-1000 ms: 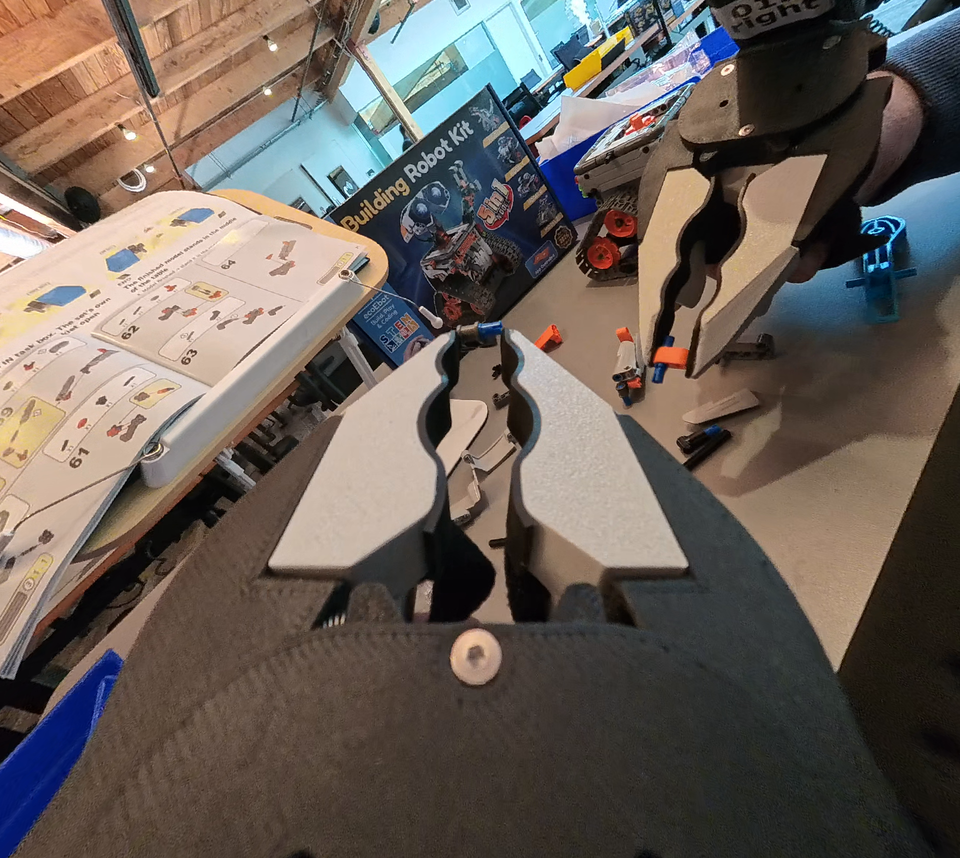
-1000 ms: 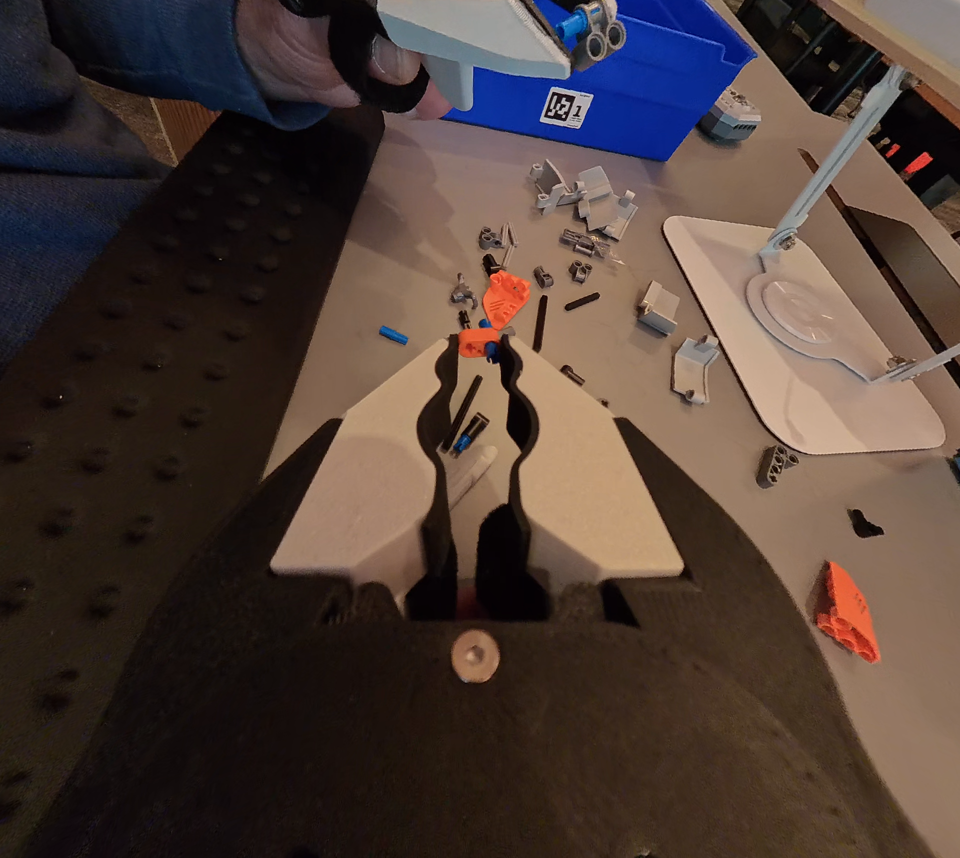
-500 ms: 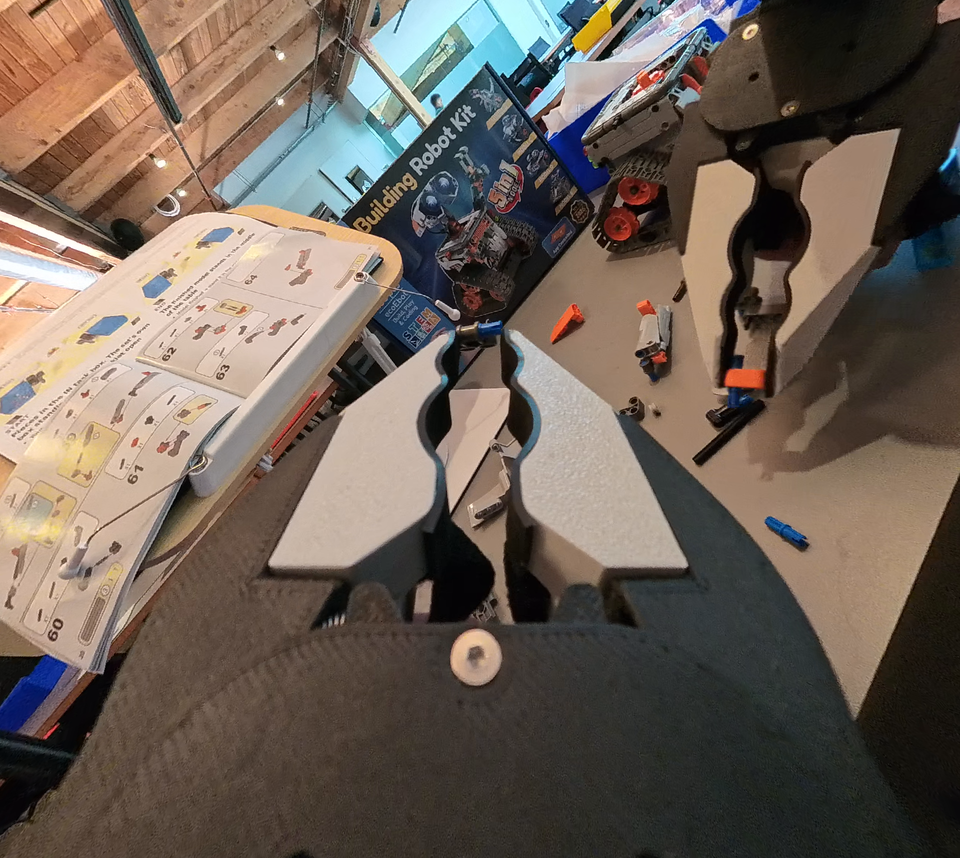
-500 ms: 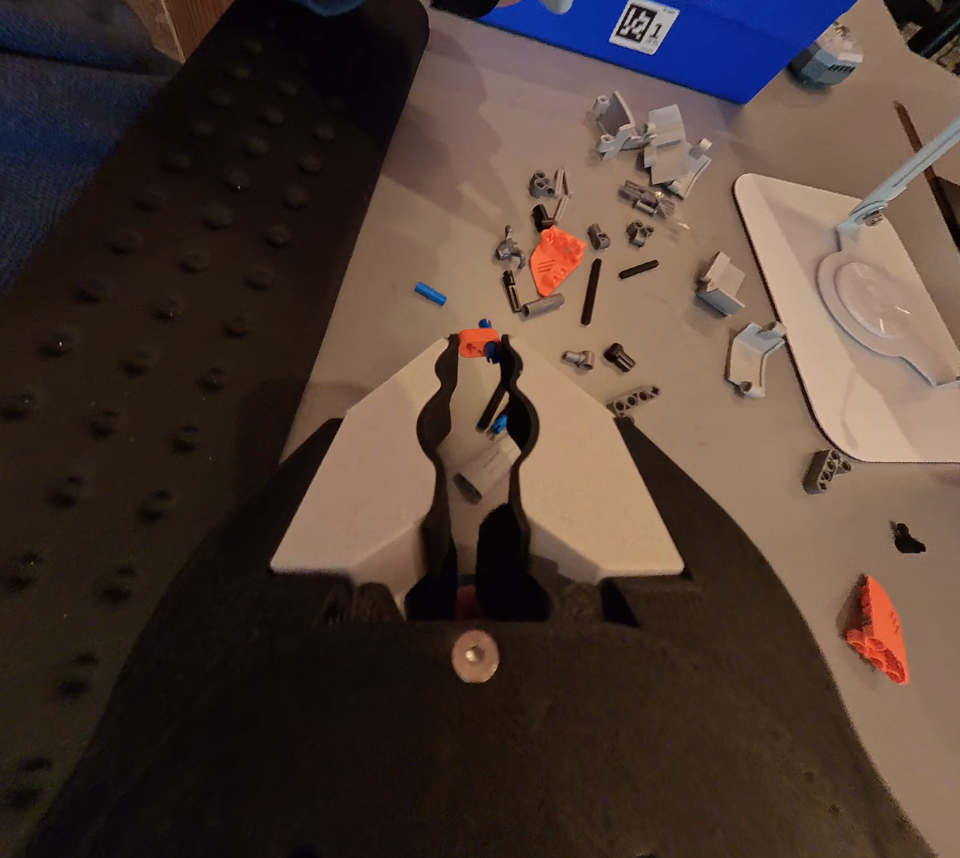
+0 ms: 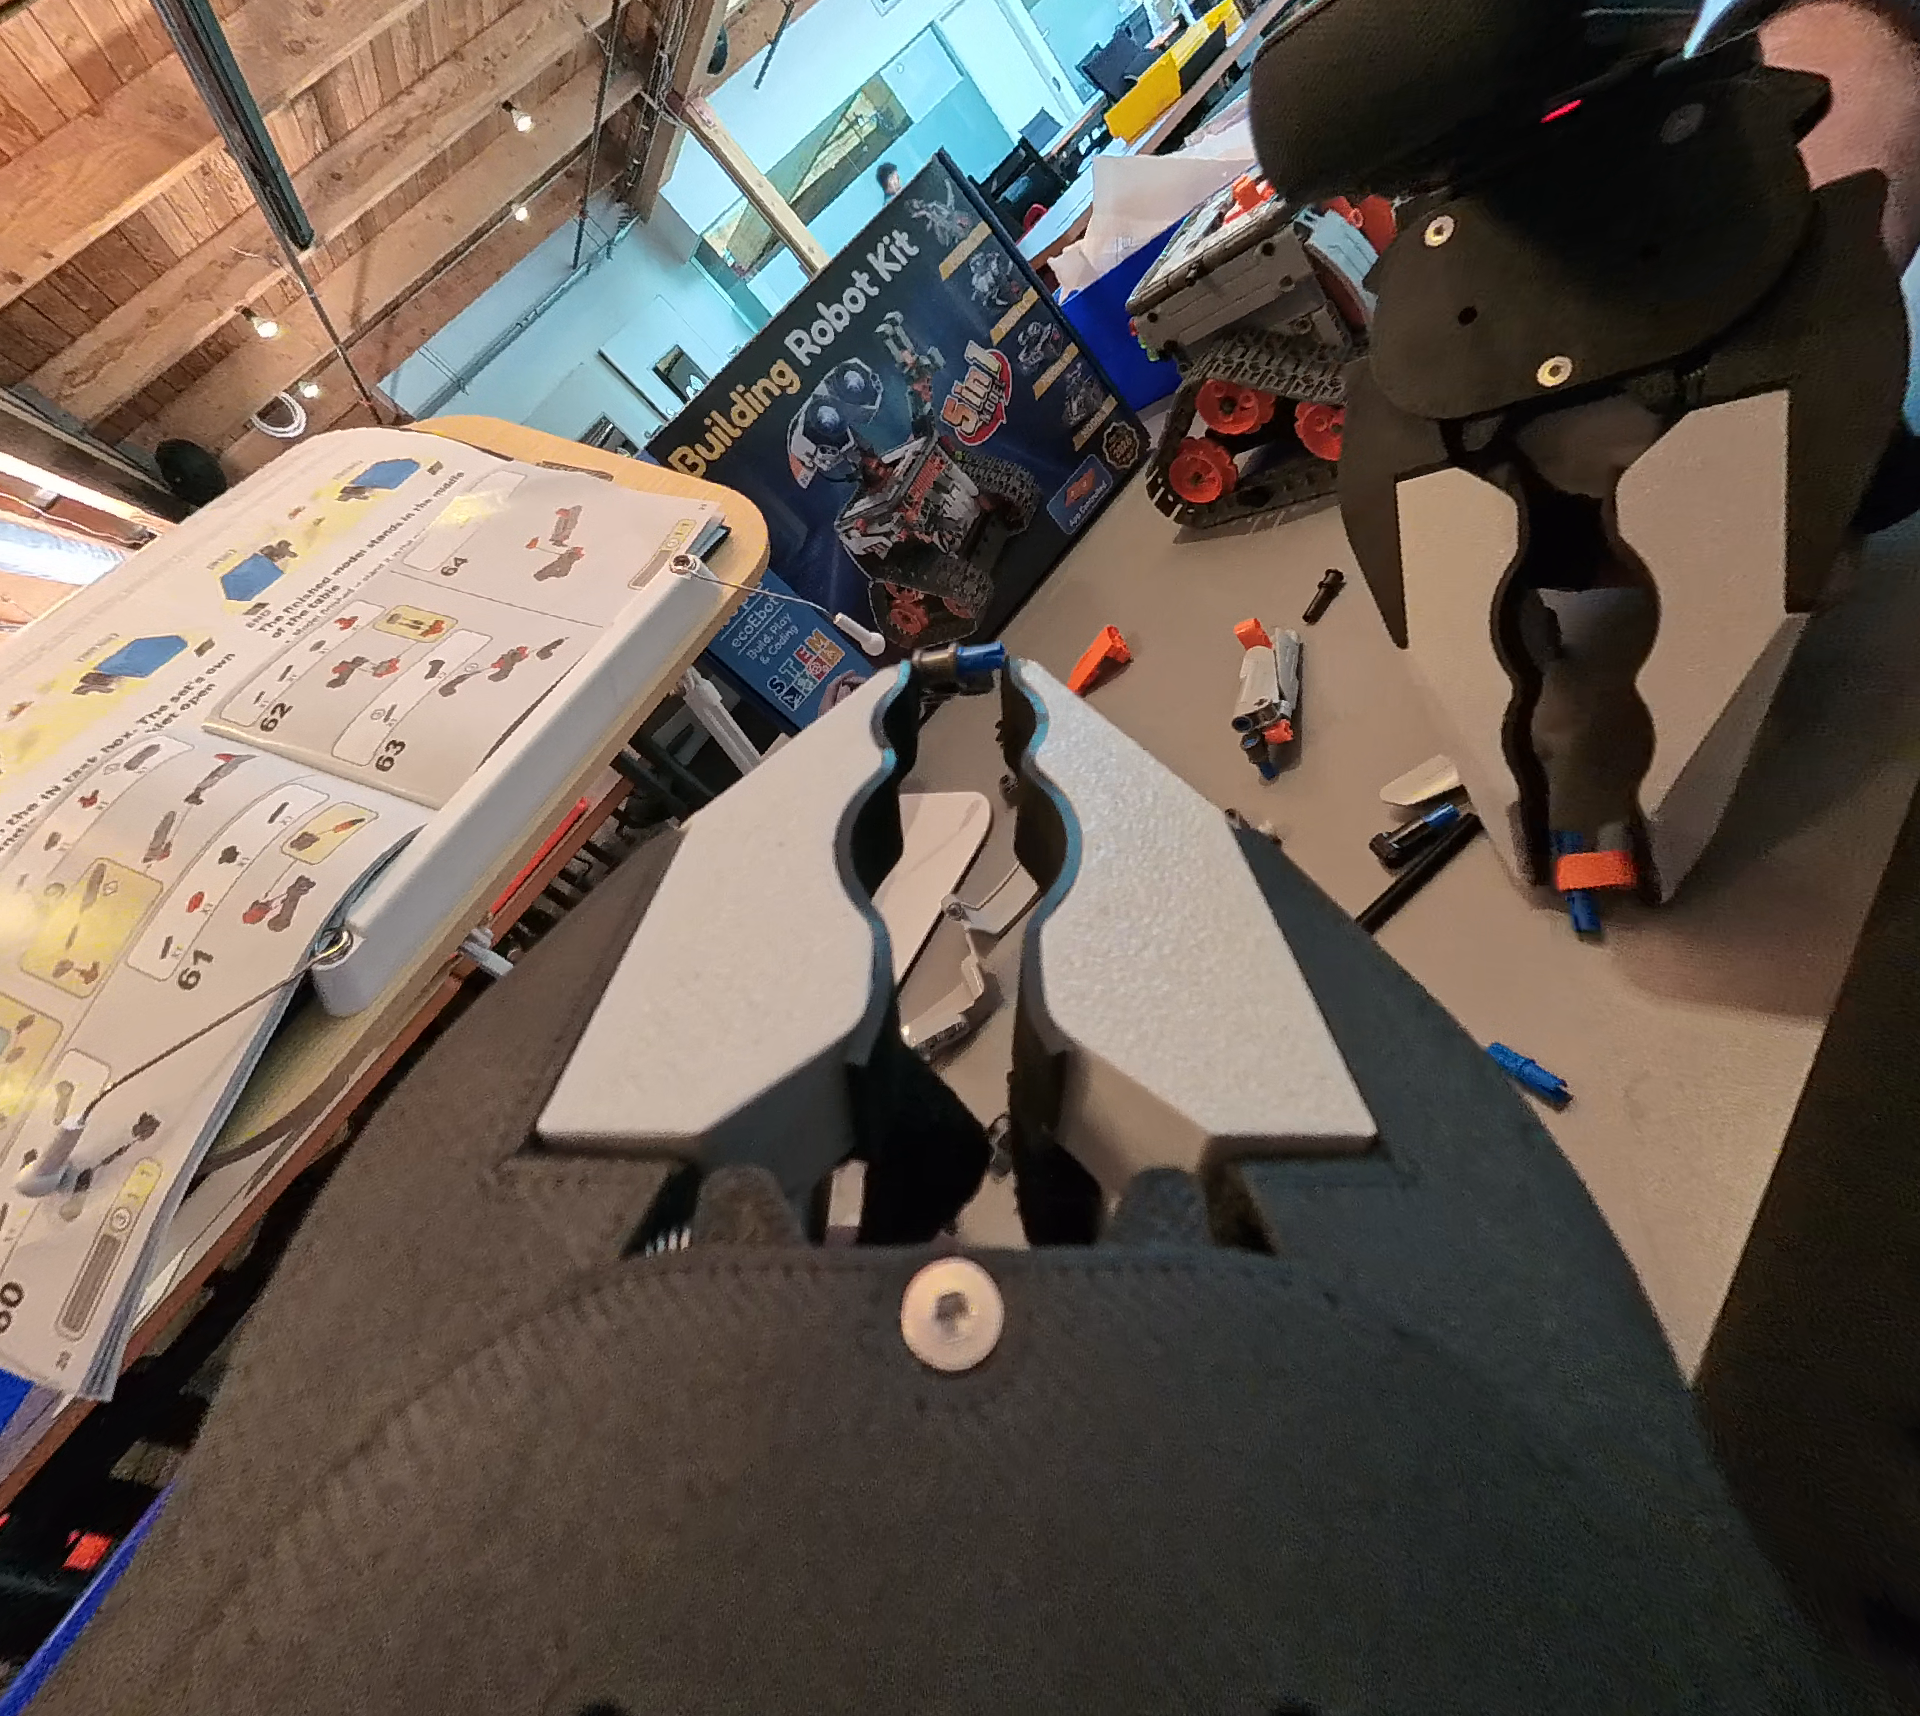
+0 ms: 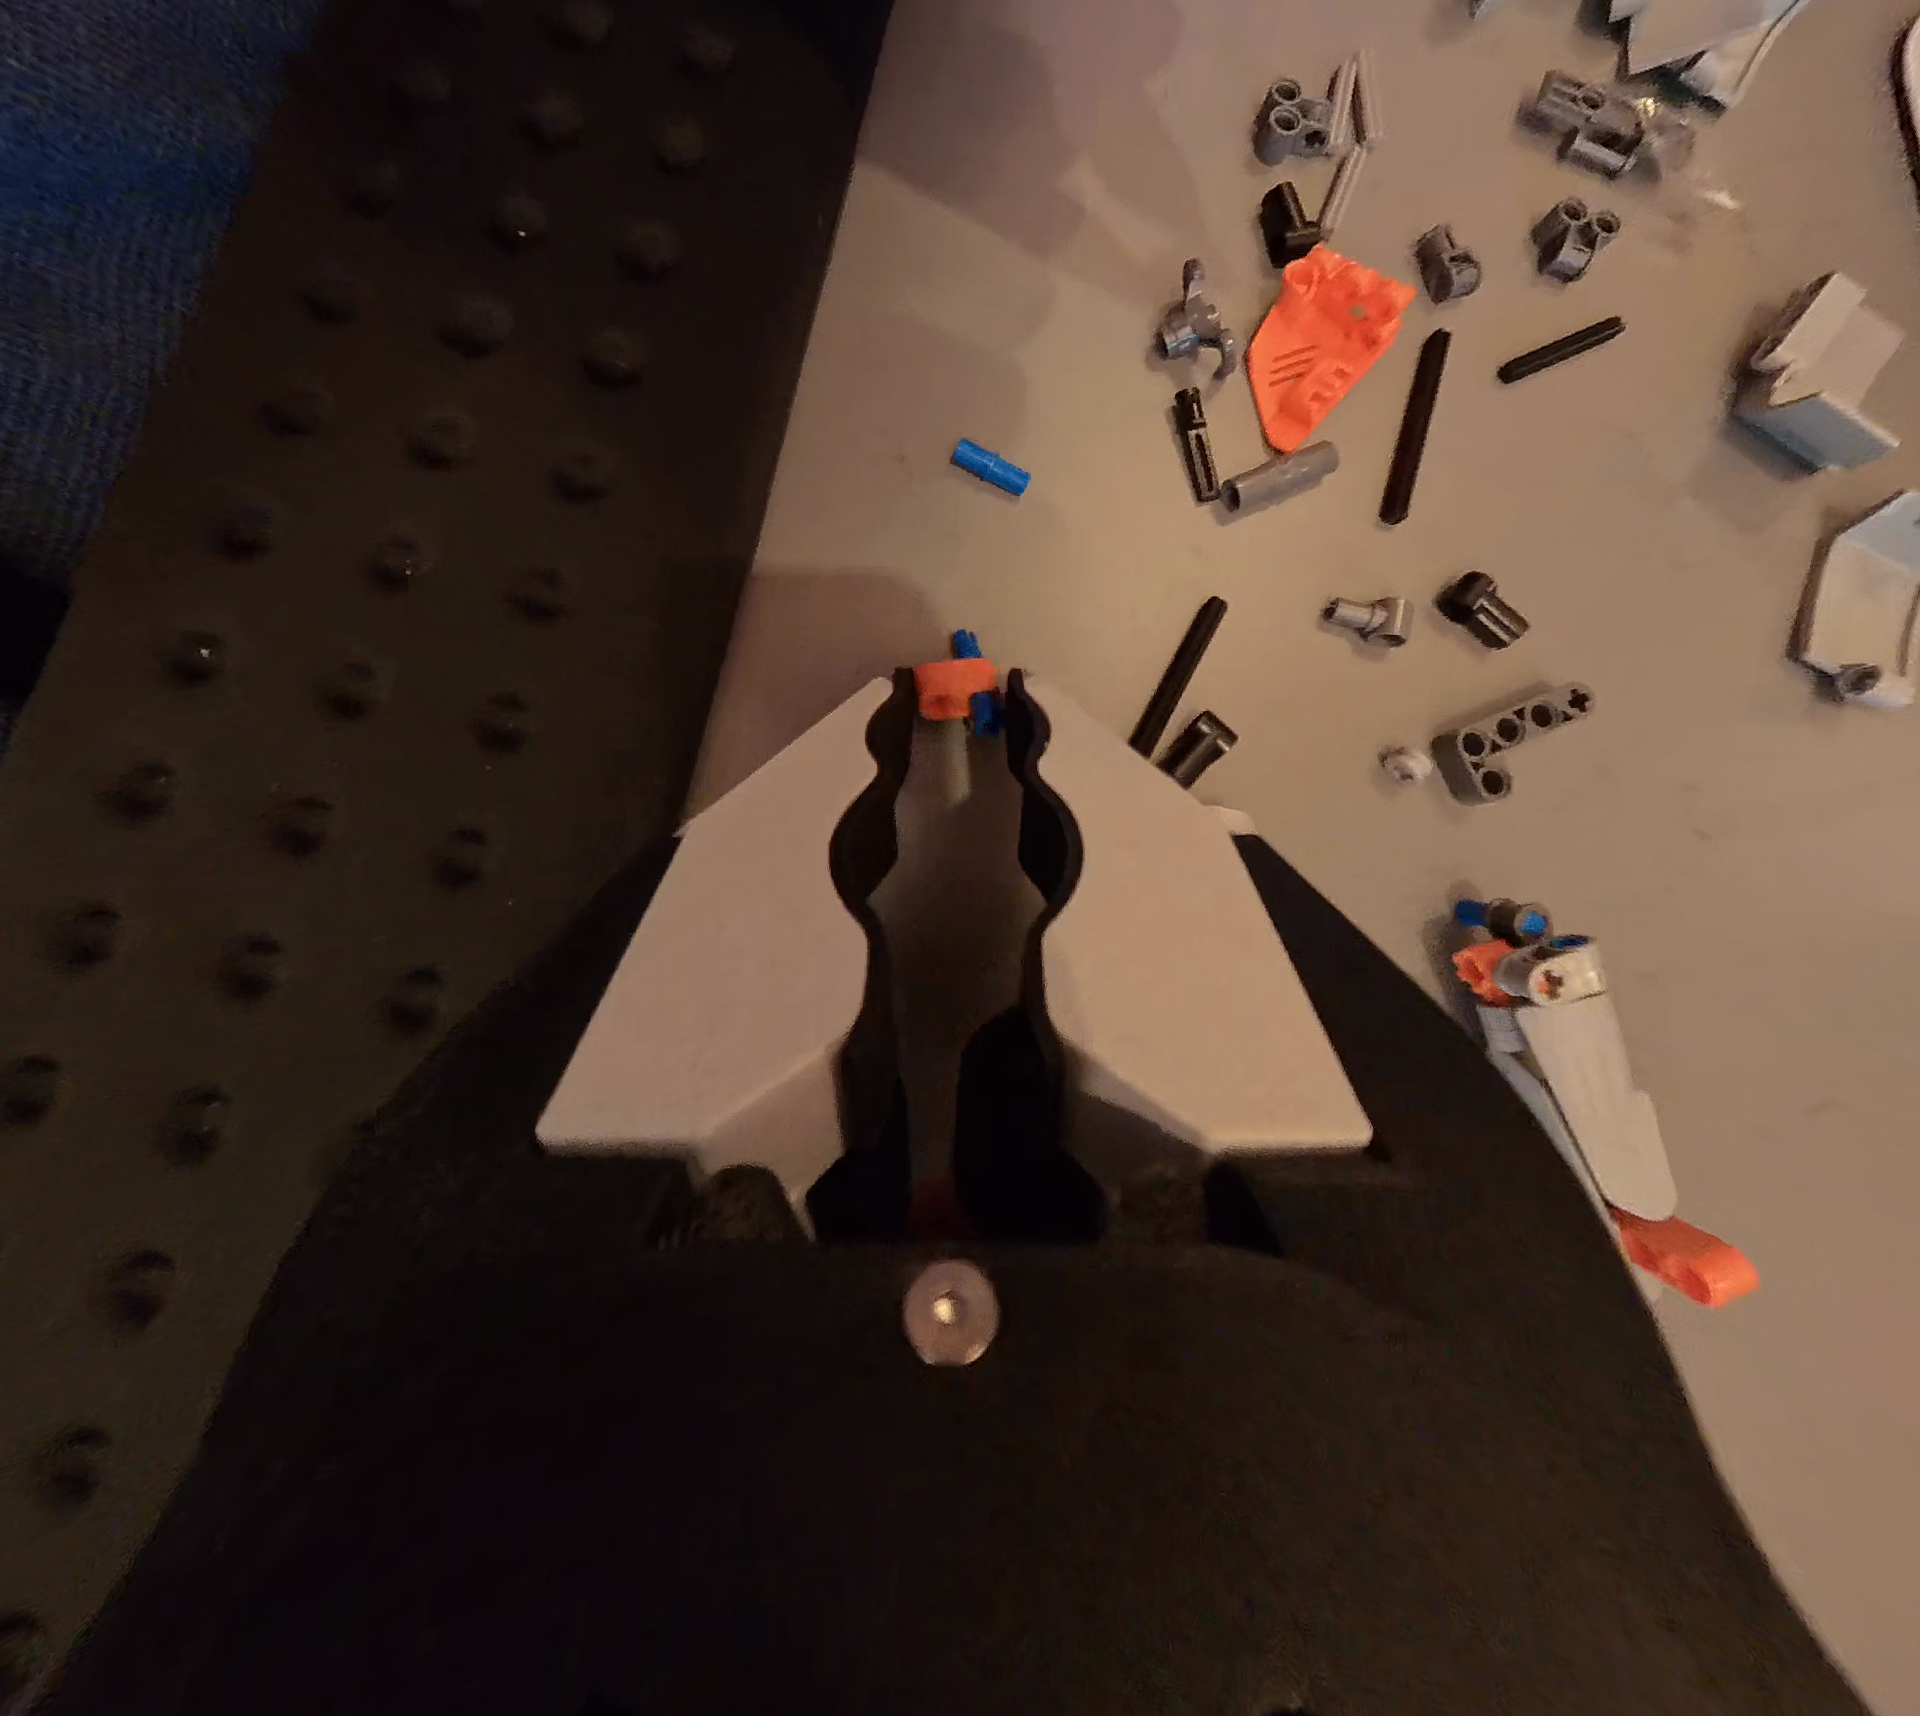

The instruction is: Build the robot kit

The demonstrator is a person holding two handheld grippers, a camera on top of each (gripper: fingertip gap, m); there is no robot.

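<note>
Left gripper (image 5: pixel 958 667) pinches a small grey-and-blue connector piece (image 5: pixel 956 658) at its fingertips, held up off the grey tabletop (image 5: pixel 1683 1022), in front of the open instruction booklet (image 5: pixel 312 690). Right gripper (image 6: pixel 958 692) pinches a small orange-and-blue piece (image 6: pixel 954 687), tips low over the tabletop near its edge with the black studded mat (image 6: pixel 436 523). Loose blue pin (image 6: pixel 989 466) lies just ahead; orange panel (image 6: pixel 1322 336) and black rods farther in.

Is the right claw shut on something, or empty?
Shut on a part: the right claw pinches a small orange connector with blue pins at its tips, just above the grey table.
</note>
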